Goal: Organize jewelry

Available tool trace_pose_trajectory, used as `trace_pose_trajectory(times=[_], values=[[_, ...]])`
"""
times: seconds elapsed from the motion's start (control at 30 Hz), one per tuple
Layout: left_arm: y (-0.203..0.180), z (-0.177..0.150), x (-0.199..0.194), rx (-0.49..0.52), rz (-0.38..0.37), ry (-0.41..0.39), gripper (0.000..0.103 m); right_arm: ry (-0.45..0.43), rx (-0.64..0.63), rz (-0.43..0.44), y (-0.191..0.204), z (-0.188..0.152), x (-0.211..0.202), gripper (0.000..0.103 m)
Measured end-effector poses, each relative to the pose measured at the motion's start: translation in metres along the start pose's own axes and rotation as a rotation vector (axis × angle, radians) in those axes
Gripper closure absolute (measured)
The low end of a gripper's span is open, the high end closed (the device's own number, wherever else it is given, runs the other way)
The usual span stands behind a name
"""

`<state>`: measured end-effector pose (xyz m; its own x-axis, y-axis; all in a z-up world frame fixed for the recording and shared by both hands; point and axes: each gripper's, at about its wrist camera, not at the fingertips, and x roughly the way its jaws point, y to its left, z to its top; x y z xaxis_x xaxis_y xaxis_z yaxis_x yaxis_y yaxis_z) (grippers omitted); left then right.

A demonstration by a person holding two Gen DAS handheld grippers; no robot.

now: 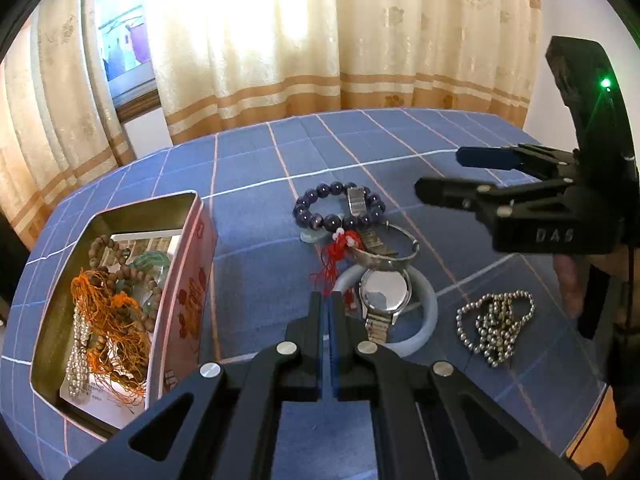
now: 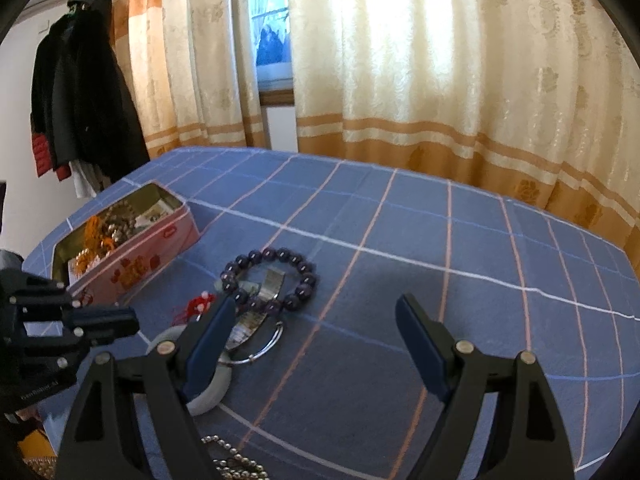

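Closed tight on nothing, my left claw (image 1: pixel 329 312) hovers just short of the tangled heap, its tips beside the red tassel (image 1: pixel 334 258) and the wristwatch (image 1: pixel 382 300). My right claw (image 2: pixel 316 344) hangs wide open and empty above the blue checked cloth (image 2: pixel 460 240), with the bead chain (image 1: pixel 494 326) below it. The watch lies across a pale jade bangle (image 1: pixel 426 316), under a silver bangle (image 1: pixel 394 246) and a dark bead bracelet (image 1: pixel 340 210), all overlapping. I judge that gripping any one piece could drag its neighbours, the tassel threads snagging first. Farther left stands the open pink tin (image 1: pixel 192 264), already crowded with beads and orange cord (image 1: pixel 112 312); a dangling strand could catch its rim and spill.
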<state>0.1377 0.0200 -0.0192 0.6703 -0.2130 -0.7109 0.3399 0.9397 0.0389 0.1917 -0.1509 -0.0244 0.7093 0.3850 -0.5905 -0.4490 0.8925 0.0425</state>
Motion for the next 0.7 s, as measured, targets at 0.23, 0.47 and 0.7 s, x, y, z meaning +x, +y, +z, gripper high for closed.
trace_pose_trajectory(times=[0.23, 0.47, 0.7], values=[[0.004, 0.001, 0.009, -0.060, -0.047, 0.012, 0.101, 0.120, -0.018, 0.013, 0.014, -0.010, 0.026, 0.024], [0.006, -0.002, 0.016, -0.092, -0.062, 0.022, 0.100, 0.193, 0.041, 0.088, 0.009, -0.011, 0.036, 0.059], [0.011, -0.003, 0.014, -0.093, -0.053, 0.016, 0.100, 0.233, -0.039, 0.034, 0.014, -0.020, 0.034, 0.094]])
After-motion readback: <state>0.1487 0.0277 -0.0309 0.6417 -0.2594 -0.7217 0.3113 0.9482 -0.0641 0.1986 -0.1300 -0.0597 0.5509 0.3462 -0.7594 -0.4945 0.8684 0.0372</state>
